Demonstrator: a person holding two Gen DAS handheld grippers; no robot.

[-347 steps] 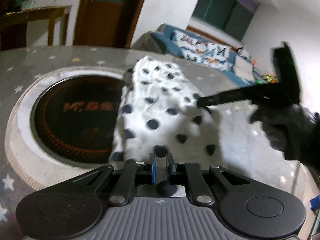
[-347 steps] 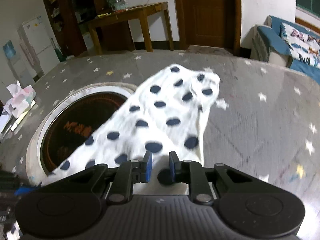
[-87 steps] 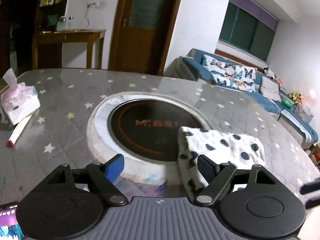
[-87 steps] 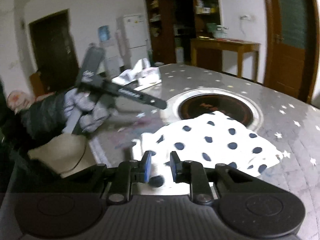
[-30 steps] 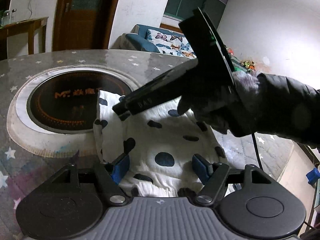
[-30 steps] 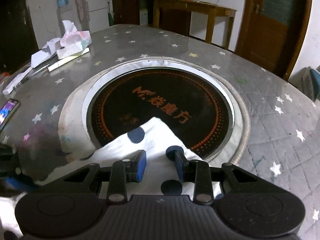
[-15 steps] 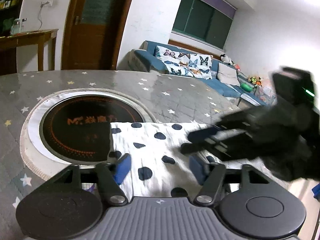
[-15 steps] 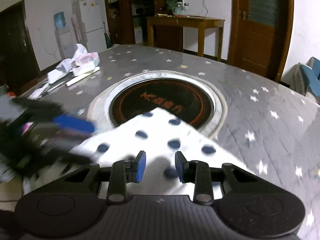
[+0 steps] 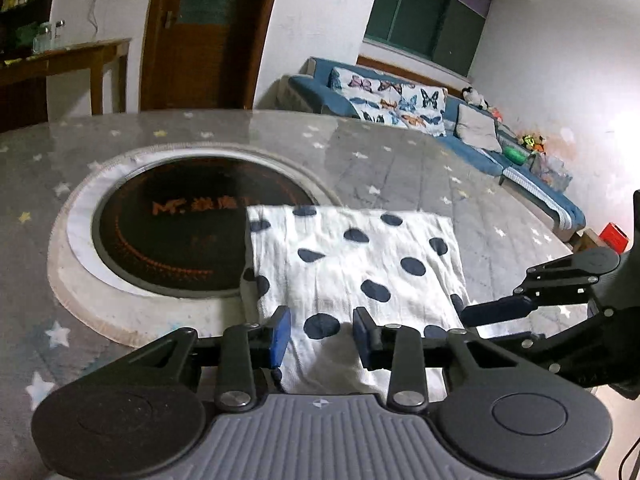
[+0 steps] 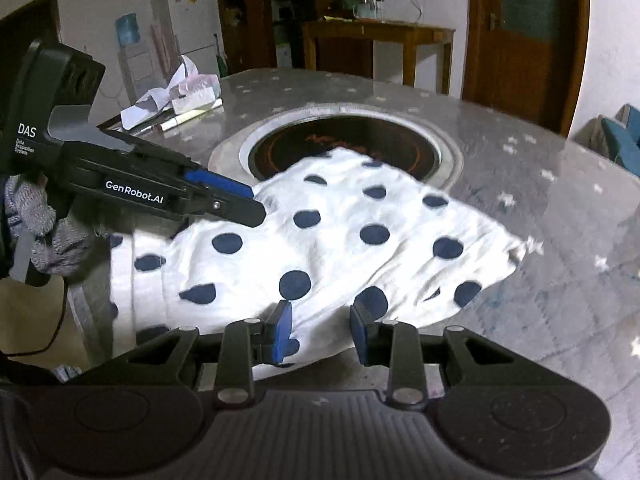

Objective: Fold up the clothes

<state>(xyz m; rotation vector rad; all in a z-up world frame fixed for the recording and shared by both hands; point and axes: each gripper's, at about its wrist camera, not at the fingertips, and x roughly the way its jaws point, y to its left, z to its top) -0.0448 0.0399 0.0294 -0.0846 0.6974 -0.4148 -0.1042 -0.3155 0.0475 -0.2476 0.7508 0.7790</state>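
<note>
A white cloth with dark blue dots [image 9: 352, 264] lies folded into a flat rectangle on the grey star-patterned table [image 9: 400, 168], one corner over the round hotplate. My left gripper [image 9: 320, 336] hovers open over the cloth's near edge, nothing pinched. In the left wrist view my right gripper [image 9: 476, 320] reaches in from the right toward the cloth's near right corner. In the right wrist view the cloth [image 10: 340, 240] spreads ahead, my right gripper [image 10: 320, 330] stands open above its near edge, and my left gripper [image 10: 250, 200], held by a gloved hand [image 10: 36, 216], points at the far left edge.
A round black hotplate [image 9: 172, 232] with a pale ring is set into the table. A tissue pack and papers [image 10: 180, 92] lie at the far left of the table, with a pen beside them. A blue sofa [image 9: 400, 100] and a wooden side table [image 10: 380, 36] stand beyond.
The cloth has gone from being handled to lying flat and still. My left gripper's jaws have narrowed. The right gripper has drawn back to the cloth's right side.
</note>
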